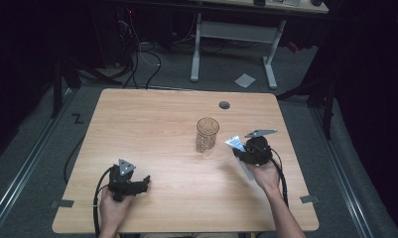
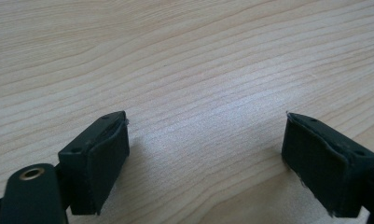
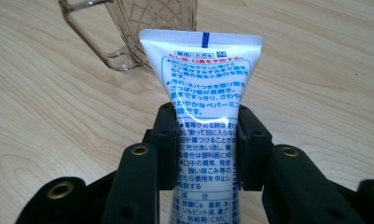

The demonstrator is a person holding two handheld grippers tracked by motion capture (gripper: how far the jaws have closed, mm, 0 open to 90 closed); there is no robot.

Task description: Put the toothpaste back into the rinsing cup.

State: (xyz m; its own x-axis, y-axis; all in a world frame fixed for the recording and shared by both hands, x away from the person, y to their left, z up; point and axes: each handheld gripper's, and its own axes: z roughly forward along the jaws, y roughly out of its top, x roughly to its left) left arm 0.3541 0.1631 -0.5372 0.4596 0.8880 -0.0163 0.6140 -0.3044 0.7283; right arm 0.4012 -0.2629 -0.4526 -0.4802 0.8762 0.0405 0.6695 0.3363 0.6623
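Right gripper (image 3: 207, 140) is grasping a white toothpaste tube (image 3: 204, 93): jaws are clenching it on both sides around mid-body, crimped flat end pointing away from the camera in the right gripper view. In the high view the right gripper (image 1: 242, 151) is sitting right of centre, with the tube (image 1: 234, 144) sticking out of it toward the clear patterned cup (image 1: 207, 134), which is standing upright just left of it, near but not touching. In the right gripper view the cup (image 3: 133, 28) is occupying the upper left of the frame, handle side toward the camera, just beyond the tube's crimped end.

Left gripper (image 1: 137, 186) is idling at lower left of the high view, low over the wooden bench (image 1: 152, 119). Its jaws are standing wide apart in the left gripper view, released, nothing between them, only bench grain (image 2: 184, 70) showing.

Step in hand, as I'm reading it: carrying the tube toward the cup to drop it in.

Next move is calling for more height so the tube clears the rim, tilting it toward vertical, lining it over the cup mouth, then releasing. Which end should enter first I can't tell; the cap end is hidden below the jaws. Risk: the cup is looking light, so clipping the rim could be tipping it over. The free left gripper could be steadying it.
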